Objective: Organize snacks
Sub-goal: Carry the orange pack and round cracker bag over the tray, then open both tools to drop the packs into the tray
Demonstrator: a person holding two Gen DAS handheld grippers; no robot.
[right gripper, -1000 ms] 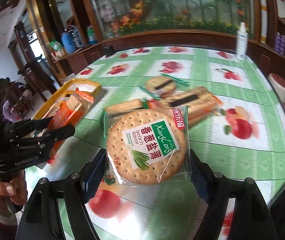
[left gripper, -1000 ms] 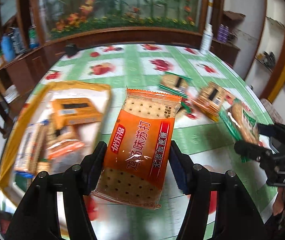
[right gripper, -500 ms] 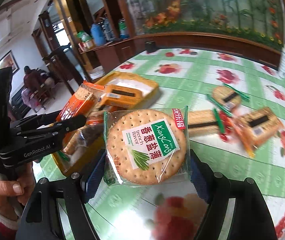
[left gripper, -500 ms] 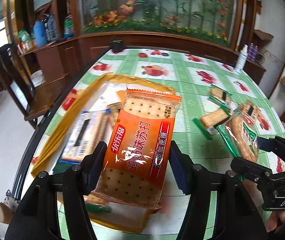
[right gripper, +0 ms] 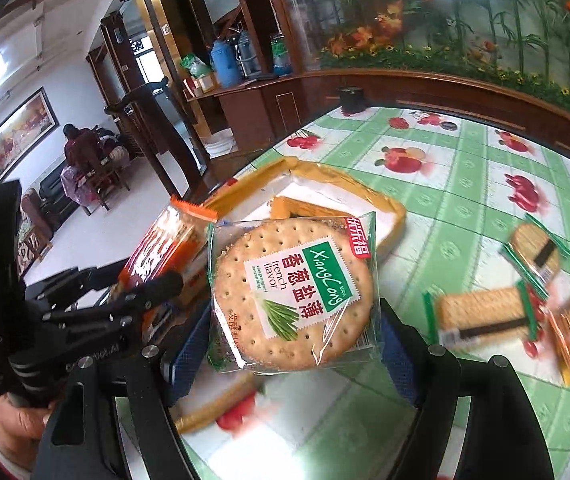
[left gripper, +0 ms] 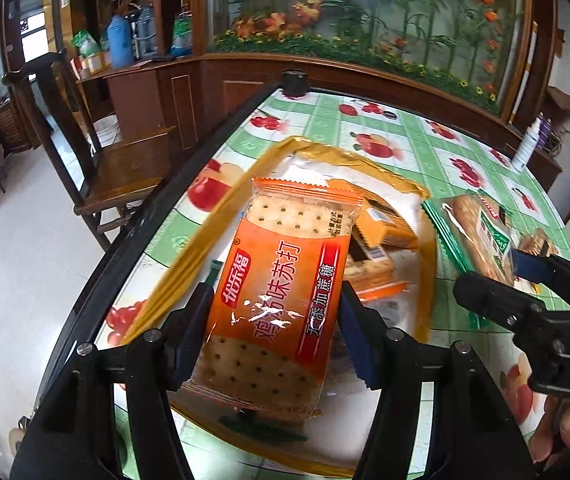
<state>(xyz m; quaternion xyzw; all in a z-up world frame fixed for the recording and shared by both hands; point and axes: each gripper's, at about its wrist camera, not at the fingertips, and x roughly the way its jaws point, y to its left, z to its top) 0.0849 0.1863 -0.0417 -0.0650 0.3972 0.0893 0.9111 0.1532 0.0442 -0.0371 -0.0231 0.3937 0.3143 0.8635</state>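
Observation:
My left gripper (left gripper: 273, 332) is shut on an orange cracker packet (left gripper: 281, 292) and holds it above the yellow-rimmed tray (left gripper: 189, 264), which holds several snack packs. My right gripper (right gripper: 293, 344) is shut on a clear packet with a round cracker and green label (right gripper: 293, 296), held above the tray's right part (right gripper: 397, 216). The round cracker packet shows in the left wrist view (left gripper: 481, 236), and the orange packet in the right wrist view (right gripper: 161, 252). Loose cracker packs (right gripper: 485, 316) lie on the green fruit-print tablecloth (right gripper: 465, 208) to the right.
The tray sits near the table's left edge (left gripper: 133, 232). A wooden chair (left gripper: 125, 168) stands beside that edge. A wooden cabinet with bottles (left gripper: 133, 40) and a flower mural are behind. A white spray bottle (left gripper: 525, 148) stands at the far right table edge.
Both grippers have moved left with their packets, from over the table middle to above the tray. The loose packs now lie further right in view.

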